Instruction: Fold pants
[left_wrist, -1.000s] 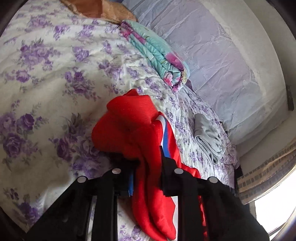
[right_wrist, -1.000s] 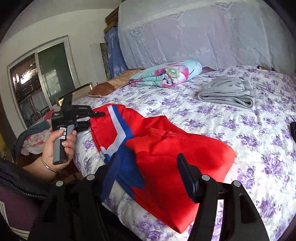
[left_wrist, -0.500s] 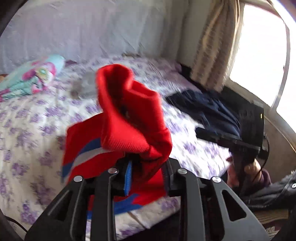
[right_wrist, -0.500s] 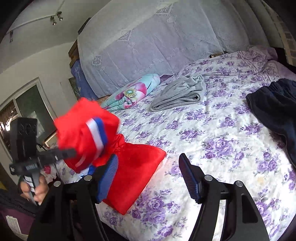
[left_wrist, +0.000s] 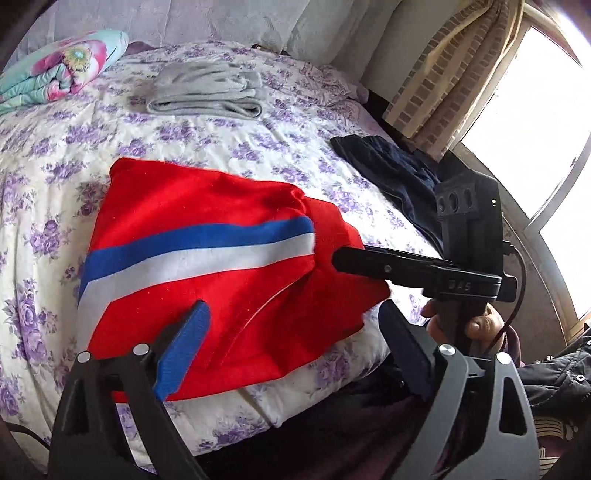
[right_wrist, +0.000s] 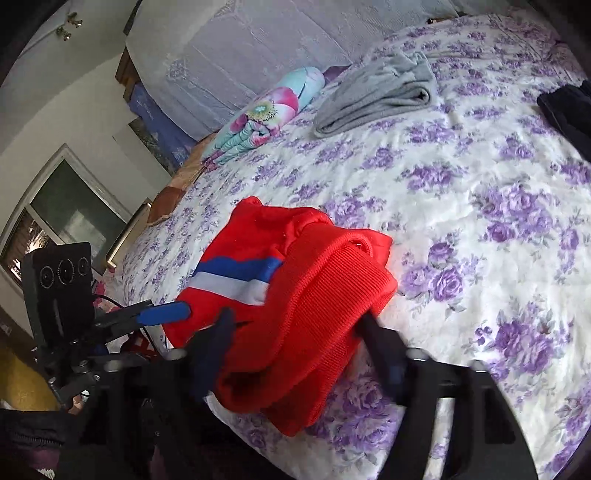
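At the bed's (right_wrist: 480, 177) near edge lie the folded red pants (left_wrist: 207, 266), the left gripper (left_wrist: 295, 354) freshly spread wide above them, the right gripper (right_wrist: 295, 332) closing on their ribbed cuff, open quilt stretching beyond toward grey clothes (right_wrist: 376, 96).
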